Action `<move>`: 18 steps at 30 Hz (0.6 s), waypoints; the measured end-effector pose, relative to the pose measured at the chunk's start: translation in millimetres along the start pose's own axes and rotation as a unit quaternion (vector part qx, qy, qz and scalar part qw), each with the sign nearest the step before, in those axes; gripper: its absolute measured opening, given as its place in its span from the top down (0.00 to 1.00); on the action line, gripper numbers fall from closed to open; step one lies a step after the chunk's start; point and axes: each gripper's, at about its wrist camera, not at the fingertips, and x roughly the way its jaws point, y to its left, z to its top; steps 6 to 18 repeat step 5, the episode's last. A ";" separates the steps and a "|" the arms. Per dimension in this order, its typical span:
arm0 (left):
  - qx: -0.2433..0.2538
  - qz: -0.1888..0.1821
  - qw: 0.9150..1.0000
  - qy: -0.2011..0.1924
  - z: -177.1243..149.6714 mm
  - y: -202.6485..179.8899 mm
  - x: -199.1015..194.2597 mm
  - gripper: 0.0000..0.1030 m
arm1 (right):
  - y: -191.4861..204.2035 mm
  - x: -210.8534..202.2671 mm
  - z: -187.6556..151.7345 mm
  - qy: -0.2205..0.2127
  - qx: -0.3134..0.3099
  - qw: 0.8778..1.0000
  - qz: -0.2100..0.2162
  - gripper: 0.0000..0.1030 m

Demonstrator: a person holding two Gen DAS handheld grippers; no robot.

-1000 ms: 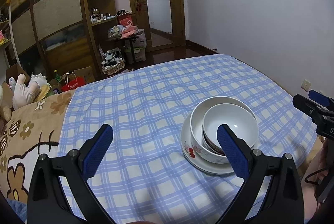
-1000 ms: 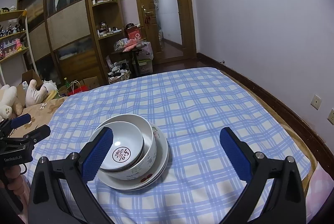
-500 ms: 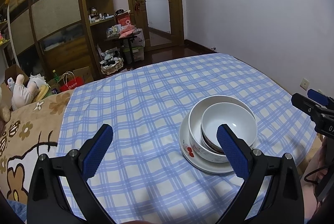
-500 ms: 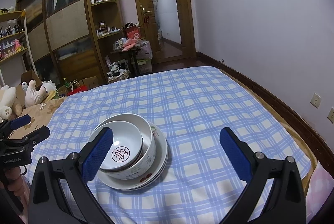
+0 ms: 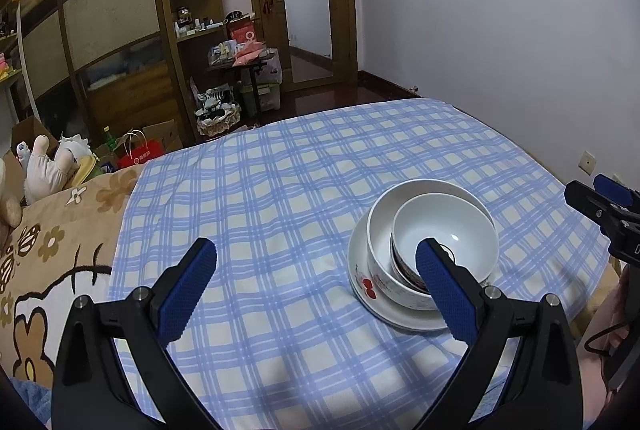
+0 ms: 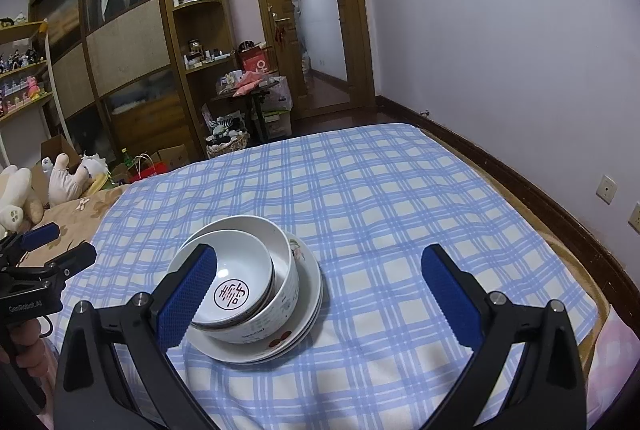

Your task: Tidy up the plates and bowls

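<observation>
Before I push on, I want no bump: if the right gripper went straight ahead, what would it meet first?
Probably only the checked cloth. The right gripper is open; the stacked bowls sit by its left finger, off centre. Depth is unclear.

The left gripper (image 5: pixel 316 290) hangs with its jaws spread wide and nothing between them. The right gripper (image 6: pixel 320 294) is likewise spread wide and empty. A hand (image 6: pixel 24 342) grips the left gripper's handle.

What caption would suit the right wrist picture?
Open right tool above a small bowl nested in a larger bowl on stacked plates, checked cloth beneath.
</observation>
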 end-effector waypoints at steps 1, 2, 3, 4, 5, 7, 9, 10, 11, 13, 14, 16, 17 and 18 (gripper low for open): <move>0.000 0.000 1.000 0.000 0.1 0.0 0.0 0.04 | -0.1 0.0 0.0 0.000 0.000 1.000 0.000 0.00; 0.001 0.000 1.000 0.000 0.2 -0.3 0.2 0.04 | 0.1 -0.4 -0.1 0.000 0.000 1.000 0.000 0.00; 0.002 0.001 1.000 -0.001 -0.3 1.0 0.4 0.04 | -0.3 0.1 0.2 0.000 0.000 1.000 0.000 0.00; 0.002 0.001 1.000 0.000 0.0 -0.2 0.8 0.04 | -0.3 0.3 0.2 0.000 0.000 1.000 0.000 0.00; 0.001 0.001 1.000 0.001 0.0 -0.3 1.0 0.04 | -0.1 -0.1 0.0 0.000 0.000 1.000 0.000 0.00; 0.001 0.001 1.000 0.001 0.0 -0.3 1.0 0.04 | -0.1 -0.1 0.0 0.000 0.000 1.000 0.000 0.00; 0.001 0.001 1.000 0.001 0.0 -0.3 1.0 0.04 | -0.1 -0.1 0.0 0.000 0.000 1.000 0.000 0.00; 0.001 0.001 1.000 0.001 0.0 -0.3 1.0 0.04 | -0.1 -0.1 0.0 0.000 0.000 1.000 0.000 0.00; 0.001 0.001 1.000 0.001 0.0 -0.3 1.0 0.04 | -0.1 -0.1 0.0 0.000 0.000 1.000 0.000 0.00; 0.001 0.001 1.000 0.001 0.0 -0.3 1.0 0.04 | -0.1 -0.1 0.0 0.000 0.000 1.000 0.000 0.00; 0.001 0.001 1.000 0.001 0.0 -0.3 1.0 0.04 | -0.1 -0.1 0.0 0.000 0.000 1.000 0.000 0.00; 0.001 0.001 1.000 0.001 0.0 -0.3 1.0 0.04 | -0.1 -0.1 0.0 0.000 0.000 1.000 0.000 0.00; 0.001 0.001 1.000 0.001 0.0 -0.3 1.0 0.04 | -0.1 -0.1 0.0 0.000 0.000 1.000 0.000 0.00; 0.001 0.001 1.000 0.001 0.0 -0.3 1.0 0.04 | -0.1 -0.1 0.0 0.000 0.000 1.000 0.000 0.00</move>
